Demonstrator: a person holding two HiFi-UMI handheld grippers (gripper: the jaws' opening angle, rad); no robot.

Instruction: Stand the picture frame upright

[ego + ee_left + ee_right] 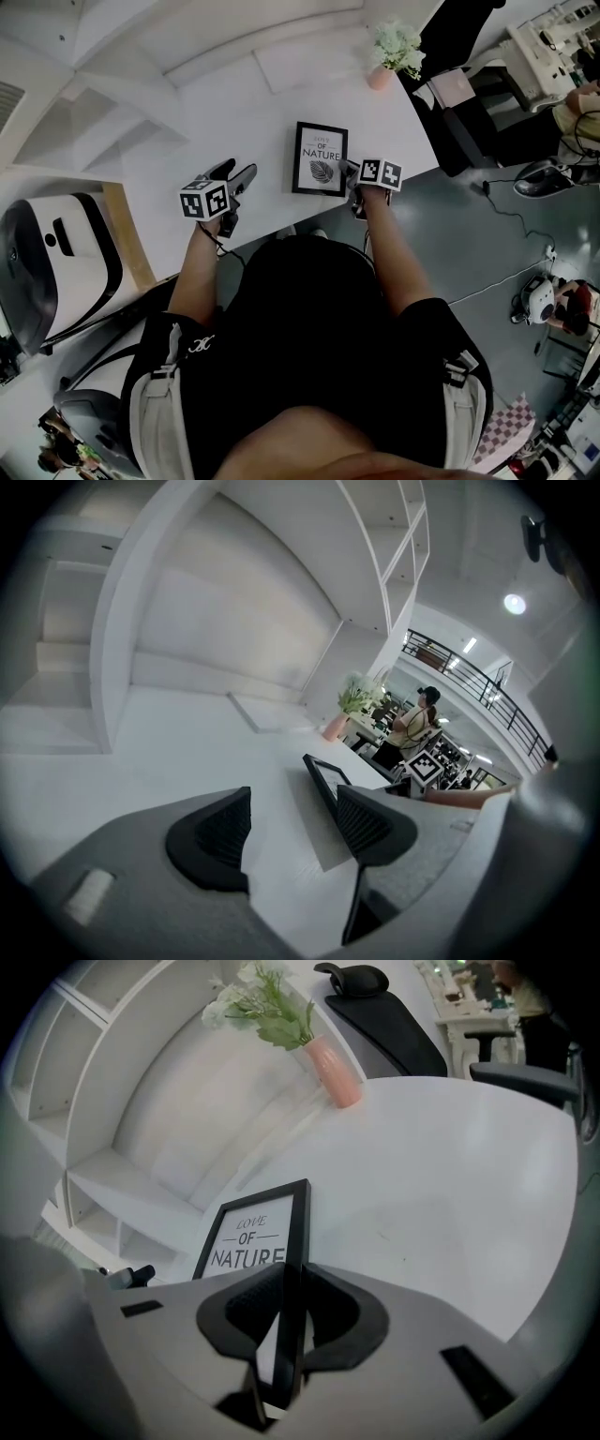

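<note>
A black picture frame with a "LOVE OF NATURE" print lies face up on the white table. My right gripper is at its right edge. In the right gripper view both pads press on that black edge, and the print shows beyond the jaws. In the left gripper view the frame looks tilted, its far side raised, with a shadow under it. My left gripper hangs to the left of the frame, open, with only bare table between its fingers.
A pink vase of white flowers stands at the table's far right corner, beyond the frame. White shelving rises behind the table. A black chair stands past the vase. The table's near edge runs just in front of both grippers.
</note>
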